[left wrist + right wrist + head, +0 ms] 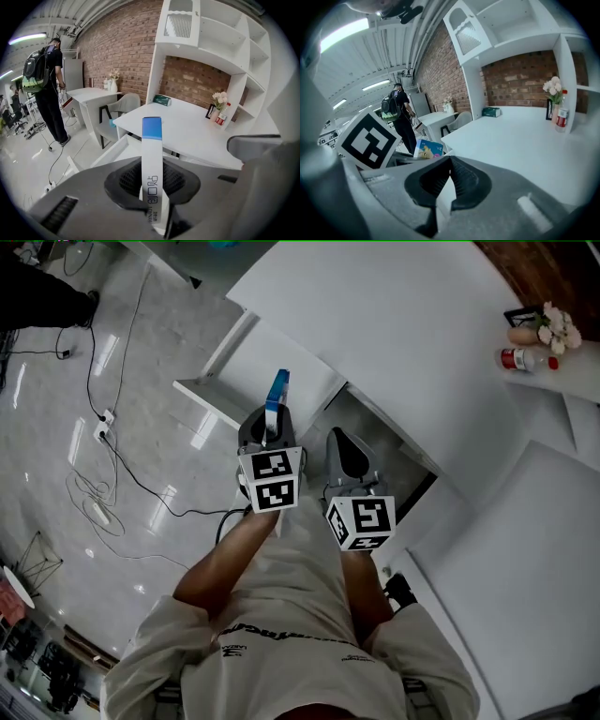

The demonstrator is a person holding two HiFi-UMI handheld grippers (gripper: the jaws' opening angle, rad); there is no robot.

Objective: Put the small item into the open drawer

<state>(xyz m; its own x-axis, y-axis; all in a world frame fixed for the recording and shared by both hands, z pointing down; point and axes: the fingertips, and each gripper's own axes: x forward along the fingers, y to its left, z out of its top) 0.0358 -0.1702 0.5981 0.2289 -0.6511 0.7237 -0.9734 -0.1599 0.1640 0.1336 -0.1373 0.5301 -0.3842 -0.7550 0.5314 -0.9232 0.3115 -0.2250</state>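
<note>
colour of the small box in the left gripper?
The small box is white along its edge with a blue top; clearest in the left gripper view.

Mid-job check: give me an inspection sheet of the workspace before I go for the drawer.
Surface: white desk, top in good view.
Job's things: small white box with a blue end, upright in the left tool; open drawer under the desk's edge, box not yet in it.
Clutter: bottle with a red label and flowers at the desk's far side; green tissue box.
Tools: left tool shut on the box; right tool shut, nothing between its jaws.
Cables: cables and a power strip on the floor at left.
Surroundings: brick wall, white shelves over the desk, a person with a backpack standing well off.
</note>
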